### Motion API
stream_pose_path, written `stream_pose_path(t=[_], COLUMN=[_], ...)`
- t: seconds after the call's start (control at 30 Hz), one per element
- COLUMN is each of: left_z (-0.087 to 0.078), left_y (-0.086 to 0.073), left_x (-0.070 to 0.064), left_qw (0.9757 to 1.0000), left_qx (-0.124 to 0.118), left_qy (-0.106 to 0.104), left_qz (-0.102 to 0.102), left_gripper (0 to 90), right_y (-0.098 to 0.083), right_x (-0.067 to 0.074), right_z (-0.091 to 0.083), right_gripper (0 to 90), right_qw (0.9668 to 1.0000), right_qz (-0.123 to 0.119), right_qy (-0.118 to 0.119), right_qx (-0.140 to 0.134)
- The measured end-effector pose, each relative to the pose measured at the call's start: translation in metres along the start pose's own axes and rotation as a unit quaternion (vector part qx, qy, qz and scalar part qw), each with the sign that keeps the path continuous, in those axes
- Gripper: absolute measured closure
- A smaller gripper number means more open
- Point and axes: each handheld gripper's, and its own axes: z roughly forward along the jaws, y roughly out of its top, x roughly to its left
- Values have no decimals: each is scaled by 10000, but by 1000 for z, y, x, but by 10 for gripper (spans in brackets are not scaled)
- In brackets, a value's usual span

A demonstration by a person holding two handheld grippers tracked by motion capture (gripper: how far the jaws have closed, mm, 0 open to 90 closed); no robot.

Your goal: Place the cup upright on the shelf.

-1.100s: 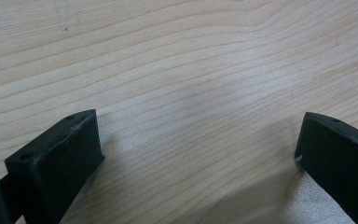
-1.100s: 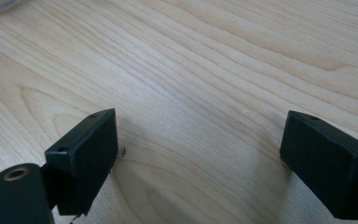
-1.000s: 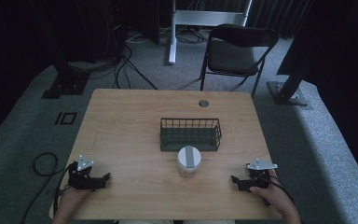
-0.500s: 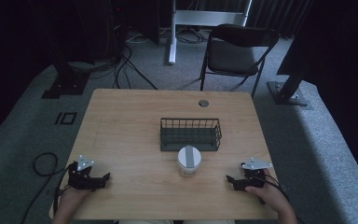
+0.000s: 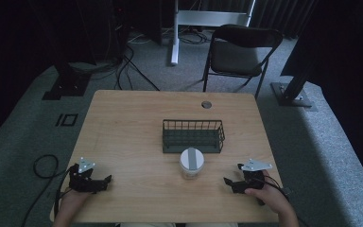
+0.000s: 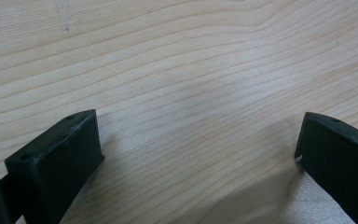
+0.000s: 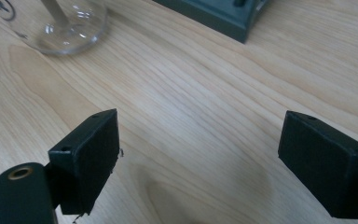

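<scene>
A clear jar with a white lid (image 5: 191, 161) stands near the table's front middle, just in front of a dark wire basket (image 5: 193, 135). My left gripper (image 5: 105, 182) rests at the front left, open, with bare wood between its jaws (image 6: 200, 154). My right gripper (image 5: 229, 182) sits at the front right, open and apart from the jar. In the right gripper view the jar's glass base (image 7: 70, 25) lies at the upper left and a corner of the basket (image 7: 219, 16) at the top, beyond my open right gripper (image 7: 198, 154).
The wooden table (image 5: 127, 127) has a round cable hole (image 5: 206, 104) near its far edge. A black folding chair (image 5: 238, 52) stands beyond the table. Cables (image 5: 42, 165) trail on the grey carpet at the left. Dark stands flank both sides.
My right gripper has shifted a little to the left, toward the jar. The left gripper and the jar have stayed put.
</scene>
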Motion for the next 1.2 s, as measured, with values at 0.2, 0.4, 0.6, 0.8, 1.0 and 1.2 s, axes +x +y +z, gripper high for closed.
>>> stream_pose_path(t=[0.2, 0.4, 0.6, 0.8, 1.0, 1.2], left_z=[0, 0, 0, 0, 0, 0], left_y=[0, 0, 0, 0, 0, 0], left_x=[0, 0, 0, 0, 0, 0], left_qw=[10000, 10000, 10000, 10000, 10000, 10000], left_qx=[-1, 0, 1, -1, -1, -1], left_qy=[0, -1, 3, 10, 10, 10], left_qz=[0, -2, -6, -12, -12, -11], left_gripper=[5, 5, 5, 5, 5, 5], right_y=[6, 12, 17, 19, 26, 29], right_x=[7, 14, 20, 26, 35, 40], right_z=[3, 8, 13, 18, 25, 29], right_gripper=[121, 121, 121, 121, 121, 121], right_qw=[9998, 9994, 9989, 9974, 9964, 9954], right_qz=[-152, -214, -270, -271, -408, -386], right_qy=[149, 268, 390, 637, 707, 822], right_qx=[-13, -31, -65, -210, -234, -316])
